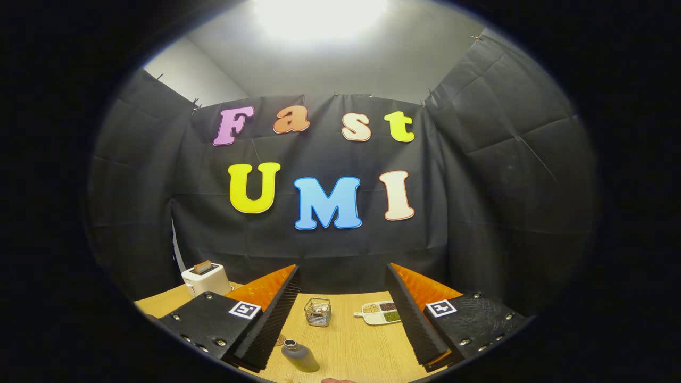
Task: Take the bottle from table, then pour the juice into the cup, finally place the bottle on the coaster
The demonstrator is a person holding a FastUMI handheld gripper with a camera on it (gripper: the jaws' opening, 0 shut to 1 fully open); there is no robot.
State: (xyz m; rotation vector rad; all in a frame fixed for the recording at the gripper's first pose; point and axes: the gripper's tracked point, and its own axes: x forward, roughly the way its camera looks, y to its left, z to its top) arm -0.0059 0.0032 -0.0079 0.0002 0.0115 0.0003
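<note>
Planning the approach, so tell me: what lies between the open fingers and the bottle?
Nothing: in the gripper view, bare table separates the open gripper from the bottle, low between its fingers.

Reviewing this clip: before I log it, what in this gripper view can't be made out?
- Coaster: a sliver beside the bottle; the left finger covers the rest.
- Bottle: its lower end is hard to make out at the view's rim, and so is its juice level.
- Cup: too small to tell whether it holds anything.
- Divided dish: contents too small to identify.
- Gripper: jaws open, holding nothing.
</note>
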